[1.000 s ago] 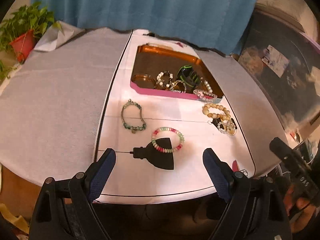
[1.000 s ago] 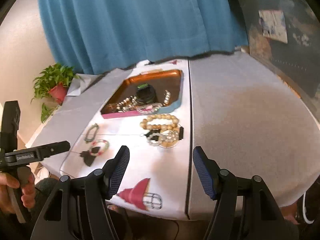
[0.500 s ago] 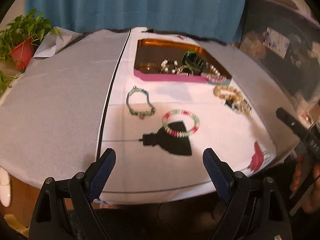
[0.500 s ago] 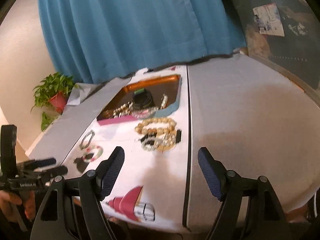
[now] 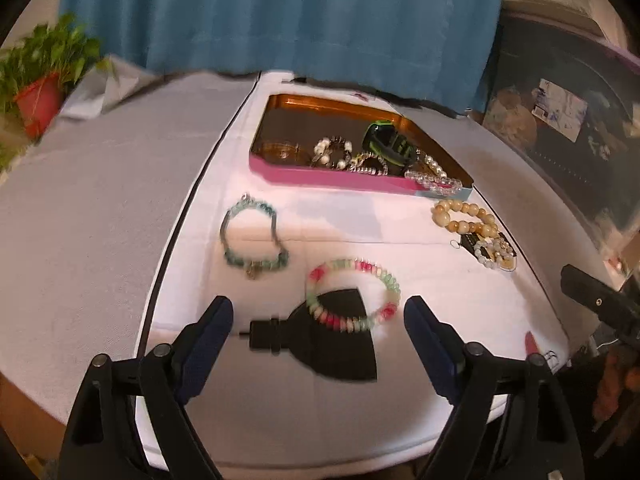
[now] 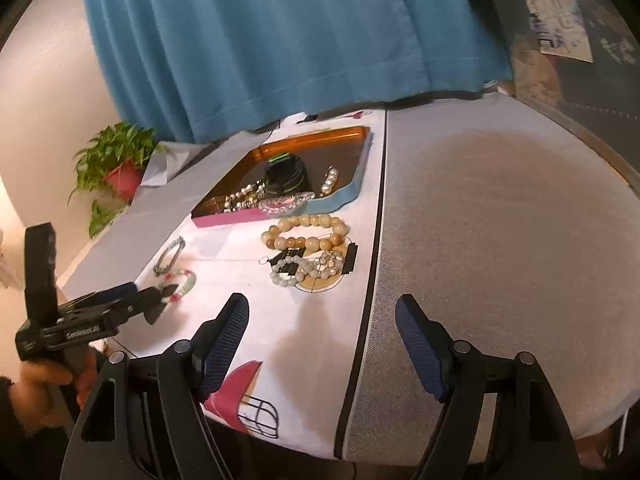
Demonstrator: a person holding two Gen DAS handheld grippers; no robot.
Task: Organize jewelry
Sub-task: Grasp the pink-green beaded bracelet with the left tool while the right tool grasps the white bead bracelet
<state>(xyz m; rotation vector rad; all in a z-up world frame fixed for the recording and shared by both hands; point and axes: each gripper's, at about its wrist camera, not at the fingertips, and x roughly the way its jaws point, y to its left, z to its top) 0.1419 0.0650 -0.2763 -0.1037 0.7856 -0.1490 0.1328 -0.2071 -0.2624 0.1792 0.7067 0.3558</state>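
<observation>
Tongs, left [image 5: 318,316] and right [image 6: 322,318], both spread; potted plant [image 6: 116,164], blue curtain [image 6: 280,40] beyond tray [image 5: 280,170].

A grey-clothed table [image 5: 100,240] bears a white printed cloth [image 5: 360,240] with tray [image 5: 320,178] and bracelets [image 5: 352,296].

The place looked like a room in a home. A table [image 6: 500,220] wore a grey cloth with a white printed runner [image 5: 280,412], backed by a blue curtain [image 6: 280,40]. A potted plant [image 6: 120,168] stood by a plain wall, and a tray [image 5: 340,176] of bracelets sat on the runner.
</observation>
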